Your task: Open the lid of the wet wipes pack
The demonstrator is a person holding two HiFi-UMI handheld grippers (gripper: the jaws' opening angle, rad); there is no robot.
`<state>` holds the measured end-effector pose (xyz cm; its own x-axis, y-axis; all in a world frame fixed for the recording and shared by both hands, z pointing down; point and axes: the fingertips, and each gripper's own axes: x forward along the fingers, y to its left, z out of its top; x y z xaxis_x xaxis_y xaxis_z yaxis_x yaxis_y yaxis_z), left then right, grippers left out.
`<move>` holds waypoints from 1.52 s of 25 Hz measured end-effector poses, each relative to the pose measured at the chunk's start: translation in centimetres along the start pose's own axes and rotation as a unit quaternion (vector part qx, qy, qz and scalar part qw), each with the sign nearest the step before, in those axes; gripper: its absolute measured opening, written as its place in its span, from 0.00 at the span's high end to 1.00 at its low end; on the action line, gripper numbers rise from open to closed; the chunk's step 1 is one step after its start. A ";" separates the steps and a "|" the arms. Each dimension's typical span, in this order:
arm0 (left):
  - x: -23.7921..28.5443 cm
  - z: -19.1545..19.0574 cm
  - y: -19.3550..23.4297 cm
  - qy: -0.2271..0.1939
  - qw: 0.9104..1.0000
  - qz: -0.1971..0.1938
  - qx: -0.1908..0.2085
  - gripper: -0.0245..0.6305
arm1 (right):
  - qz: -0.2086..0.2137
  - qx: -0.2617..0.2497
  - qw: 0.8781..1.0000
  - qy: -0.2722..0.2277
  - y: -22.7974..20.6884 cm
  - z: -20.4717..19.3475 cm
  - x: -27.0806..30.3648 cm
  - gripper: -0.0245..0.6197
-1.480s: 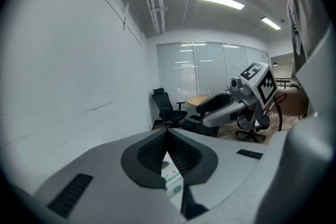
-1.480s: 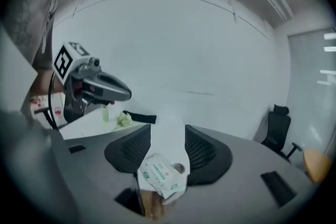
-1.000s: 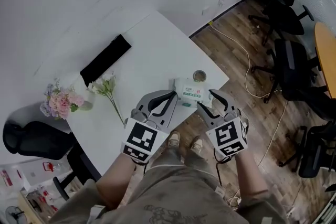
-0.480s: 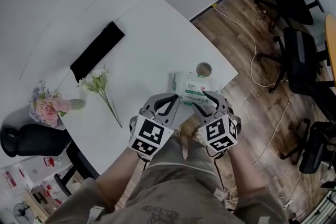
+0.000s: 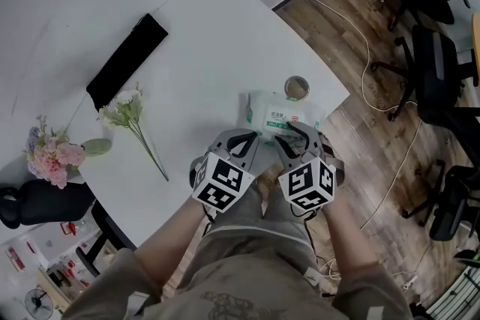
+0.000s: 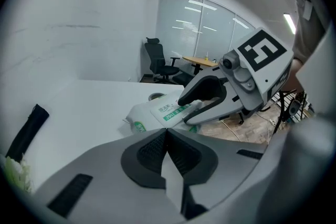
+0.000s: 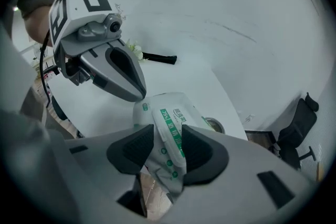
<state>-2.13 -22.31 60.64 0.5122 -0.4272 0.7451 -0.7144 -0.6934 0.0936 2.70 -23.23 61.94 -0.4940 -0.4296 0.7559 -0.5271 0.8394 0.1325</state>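
The white and green wet wipes pack (image 5: 279,115) lies near the right corner of the white table (image 5: 202,49), its lid flat and closed. The pack's near end (image 7: 170,118) sits between the pads of my right gripper (image 7: 168,152), whose jaws are closing around it. I cannot see the pads squeezing it. My left gripper (image 6: 167,131) is shut with nothing in it and hovers just left of the pack (image 6: 157,113). In the head view both grippers, left (image 5: 252,139) and right (image 5: 289,134), are at the pack's near edge.
A small round tin (image 5: 297,86) stands just behind the pack. A black bar (image 5: 126,61), white flowers (image 5: 129,110) and pink flowers (image 5: 49,157) lie further left. The table edge runs right under the grippers. Office chairs (image 5: 439,79) and a cable stand on the wood floor.
Both grippers have come down towards the pack. The right jaws, wide before, now straddle the pack's near end and have narrowed. The left gripper stays shut.
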 end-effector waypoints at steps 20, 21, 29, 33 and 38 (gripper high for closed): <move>2.4 -1.9 -0.2 0.019 0.998 -0.038 -0.045 0.94 | -0.006 0.113 0.989 -0.096 -5.2 4.6 -2.3 0.86; 2.4 -1.9 -0.2 0.019 0.998 -0.040 -0.046 0.94 | -0.004 0.124 0.987 -0.099 -6.0 4.7 -2.1 0.86; 2.4 -1.8 -0.5 0.005 0.996 -0.047 -0.079 0.94 | 0.009 0.179 0.979 -0.098 -10.1 4.0 0.8 0.86; 2.3 -1.8 -0.4 0.004 0.996 -0.044 -0.079 0.94 | -0.001 0.175 0.981 -0.079 -10.6 3.5 2.3 0.85; 2.3 -1.8 -0.4 0.003 0.997 -0.036 -0.075 0.94 | -0.015 0.174 0.984 -0.045 -11.0 2.3 3.9 0.83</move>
<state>-1.53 -21.95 63.53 0.5621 -0.3758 0.7368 -0.7393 -0.6277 0.2439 4.97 -34.88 62.01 -0.5252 -0.4928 0.6937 -0.7394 0.6679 -0.0853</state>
